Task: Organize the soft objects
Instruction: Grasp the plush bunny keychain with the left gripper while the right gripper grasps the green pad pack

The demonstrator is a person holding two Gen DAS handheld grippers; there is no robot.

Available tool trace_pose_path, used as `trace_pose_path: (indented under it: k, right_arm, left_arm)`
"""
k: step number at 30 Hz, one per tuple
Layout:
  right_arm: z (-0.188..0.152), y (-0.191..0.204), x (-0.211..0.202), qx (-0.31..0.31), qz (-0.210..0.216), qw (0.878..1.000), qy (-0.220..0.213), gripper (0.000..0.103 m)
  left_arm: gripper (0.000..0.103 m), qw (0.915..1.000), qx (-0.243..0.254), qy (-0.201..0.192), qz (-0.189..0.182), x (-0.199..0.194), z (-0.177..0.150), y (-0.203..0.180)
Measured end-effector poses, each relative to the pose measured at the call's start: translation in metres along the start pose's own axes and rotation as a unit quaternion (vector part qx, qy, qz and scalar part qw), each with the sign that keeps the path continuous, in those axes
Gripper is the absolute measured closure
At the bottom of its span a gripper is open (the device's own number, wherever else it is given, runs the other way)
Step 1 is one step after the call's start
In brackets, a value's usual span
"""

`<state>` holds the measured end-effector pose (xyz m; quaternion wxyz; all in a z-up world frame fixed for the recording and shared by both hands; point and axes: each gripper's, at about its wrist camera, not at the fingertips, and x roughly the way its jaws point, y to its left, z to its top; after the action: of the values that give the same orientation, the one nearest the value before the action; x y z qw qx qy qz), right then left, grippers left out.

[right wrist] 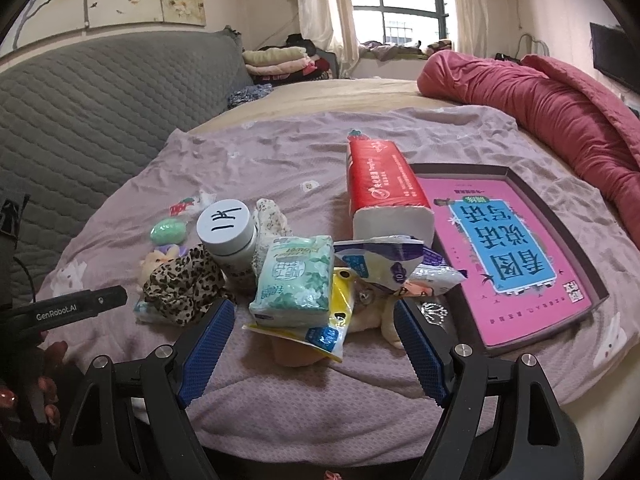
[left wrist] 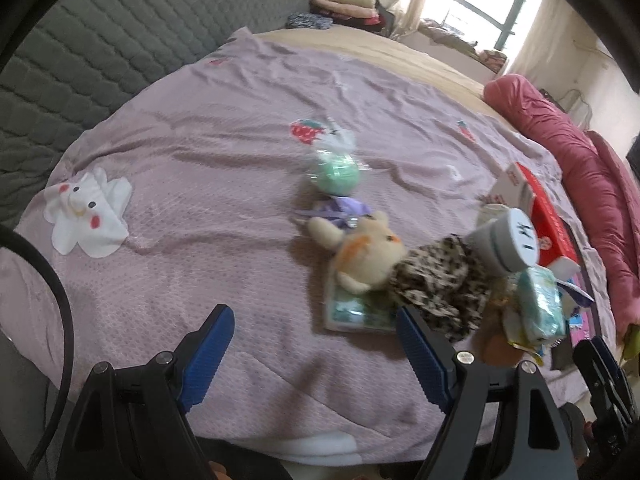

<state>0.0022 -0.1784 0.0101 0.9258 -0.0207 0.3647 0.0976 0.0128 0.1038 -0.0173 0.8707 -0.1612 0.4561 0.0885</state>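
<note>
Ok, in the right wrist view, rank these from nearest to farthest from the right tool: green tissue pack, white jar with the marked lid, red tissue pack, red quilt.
1. Green tissue pack, just ahead of the open right tool.
2. White jar, behind it, to the left.
3. Red tissue pack, farther back, right of centre.
4. Red quilt, far right edge of the bed.

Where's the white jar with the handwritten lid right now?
In the right wrist view the white jar stands left of centre in the pile, between the leopard-print cloth and the green tissue pack. The left wrist view shows it far right, before the red tissue pack.
</note>
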Motion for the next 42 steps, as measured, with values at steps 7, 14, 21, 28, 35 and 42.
trace_pose_path:
  k: [7,14,21,28,35,42]
  right_arm:
    - [0.0,0.005,0.013,-0.003,0.007,1.0,0.008,0.02]
    - [-0.001,0.006,0.023,-0.002,0.01,1.0,0.02,0.02]
    - [-0.002,0.009,0.034,-0.001,0.011,0.999,0.03,0.02]
    - [-0.002,0.007,0.045,0.001,0.013,0.999,0.04,0.02]
    - [-0.003,0.006,0.053,0.004,0.012,0.999,0.052,0.02]
    - [0.002,0.009,0.062,0.006,0.0,0.999,0.046,0.02]
  left_arm:
    - [0.02,0.9998,-0.012,0.017,0.0,0.027,0.009,0.013]
    - [0.021,0.9997,-0.006,0.022,-0.013,0.042,0.017,0.005]
    - [0.021,0.9987,-0.022,0.017,-0.042,0.053,0.039,-0.002]
    - [0.021,0.9909,-0.076,0.06,-0.094,0.081,0.05,0.003]
    - [0.05,0.9741,-0.133,0.081,-0.165,0.1,0.055,0.011]
    - [0.059,0.9679,-0.14,0.078,-0.194,0.107,0.058,0.008]
